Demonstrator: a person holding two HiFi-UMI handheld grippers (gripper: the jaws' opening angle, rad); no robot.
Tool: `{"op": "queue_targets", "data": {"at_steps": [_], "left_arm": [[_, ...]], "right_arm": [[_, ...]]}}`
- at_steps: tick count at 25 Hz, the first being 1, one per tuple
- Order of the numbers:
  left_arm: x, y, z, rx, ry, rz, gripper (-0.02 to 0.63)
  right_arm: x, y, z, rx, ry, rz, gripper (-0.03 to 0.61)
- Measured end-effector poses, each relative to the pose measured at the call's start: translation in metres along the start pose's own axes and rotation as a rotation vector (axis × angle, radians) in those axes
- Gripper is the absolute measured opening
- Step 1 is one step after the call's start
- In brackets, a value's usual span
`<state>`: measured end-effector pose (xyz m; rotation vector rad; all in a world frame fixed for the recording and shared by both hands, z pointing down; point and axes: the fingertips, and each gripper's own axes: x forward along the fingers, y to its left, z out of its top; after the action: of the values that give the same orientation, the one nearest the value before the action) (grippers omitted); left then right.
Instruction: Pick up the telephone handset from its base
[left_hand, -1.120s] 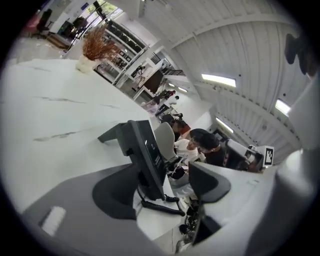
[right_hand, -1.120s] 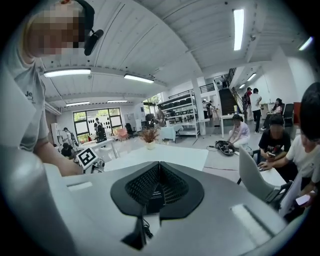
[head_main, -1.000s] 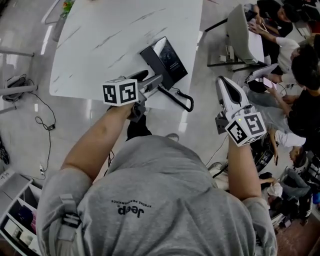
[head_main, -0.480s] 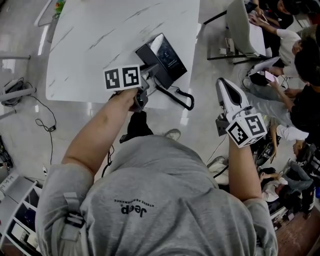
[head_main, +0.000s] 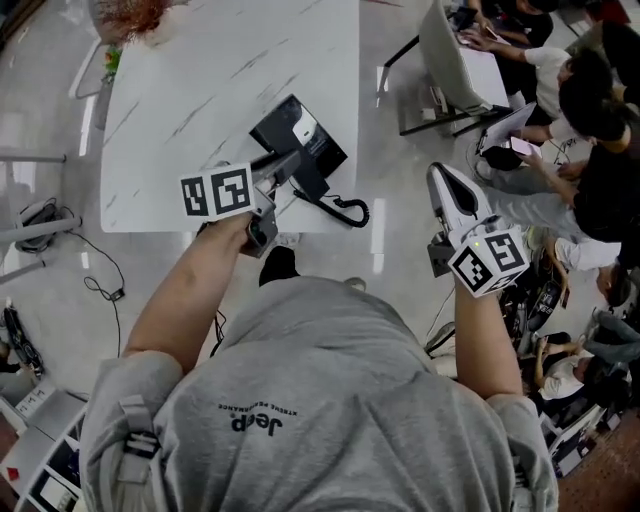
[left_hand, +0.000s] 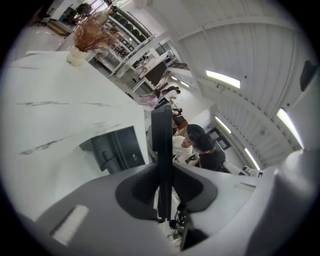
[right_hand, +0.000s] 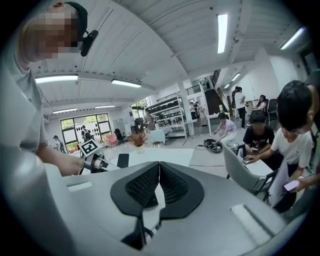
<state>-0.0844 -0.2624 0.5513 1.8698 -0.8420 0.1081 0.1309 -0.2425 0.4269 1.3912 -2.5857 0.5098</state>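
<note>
So the slim black telephone handset (left_hand: 161, 145) is up off its cradle, pinched edge-on in the left gripper (head_main: 288, 163) whose jaws have just been closing on it. The boxy black telephone base (head_main: 305, 135) sits near the white marble worktop (head_main: 200, 80) edge, with its black coiled cord (head_main: 338, 208) dangling off.

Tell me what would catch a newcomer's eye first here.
The left hand-held gripper, whose jaws have just been closing, is clamped on the black telephone handset at the near edge of the white marble table, with its base and coiled cord beside it. The right hand-held gripper hangs shut and empty off the table's right side.
</note>
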Motion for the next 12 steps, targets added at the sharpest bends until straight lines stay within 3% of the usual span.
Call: {"op": "queue_targets", "data": {"at_steps": [6,12], "left_arm": [[-0.009,-0.107,0.032,0.215,-0.026,-0.177,0.138],[0.002,-0.216,0.038,0.388,0.000,-0.353,0.138]], "right_arm": [[-0.059,-0.014,0.043,-0.025,-0.109,-0.082,0.006],[-0.127,-0.032,0.077,-0.034,-0.179,-0.160,0.006]]}}
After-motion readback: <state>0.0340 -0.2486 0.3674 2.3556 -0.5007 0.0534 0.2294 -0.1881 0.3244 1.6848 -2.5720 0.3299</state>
